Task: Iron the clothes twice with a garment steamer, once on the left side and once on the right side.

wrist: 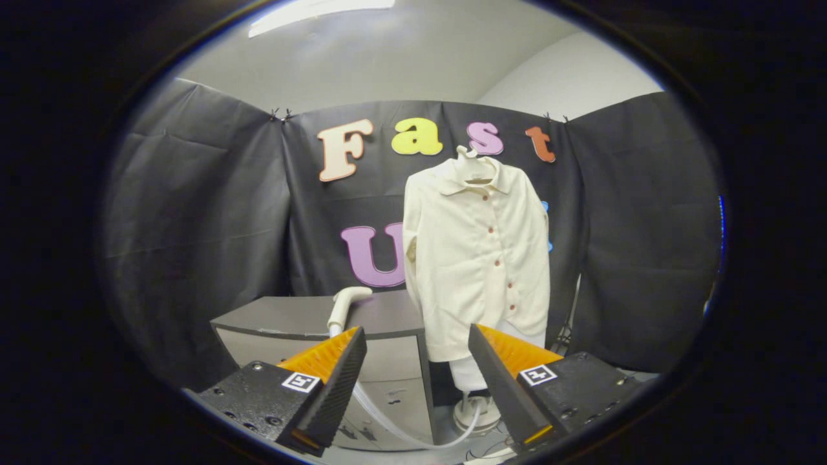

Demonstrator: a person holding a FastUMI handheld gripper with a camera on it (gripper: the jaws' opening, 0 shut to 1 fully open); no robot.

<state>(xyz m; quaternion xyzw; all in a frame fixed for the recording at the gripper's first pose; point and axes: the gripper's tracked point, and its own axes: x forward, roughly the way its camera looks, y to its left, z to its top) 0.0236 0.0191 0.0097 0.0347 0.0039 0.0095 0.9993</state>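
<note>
Evidently nothing had been grasped yet — the tongs [417, 361] were held apart and empty. The steamer head [345, 303] lay on the table [284, 313] beside the hanging shirt [478, 252] — to be reached and gripped next.

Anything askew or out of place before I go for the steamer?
Nothing stands out. The shirt hangs buttoned on its hanger, the steamer head rests on the cabinet with its hose trailing down, and the gripper is open, holding nothing.

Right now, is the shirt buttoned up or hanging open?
Buttoned up: the shirt hangs closed on its hanger, beyond the open tongs.
</note>
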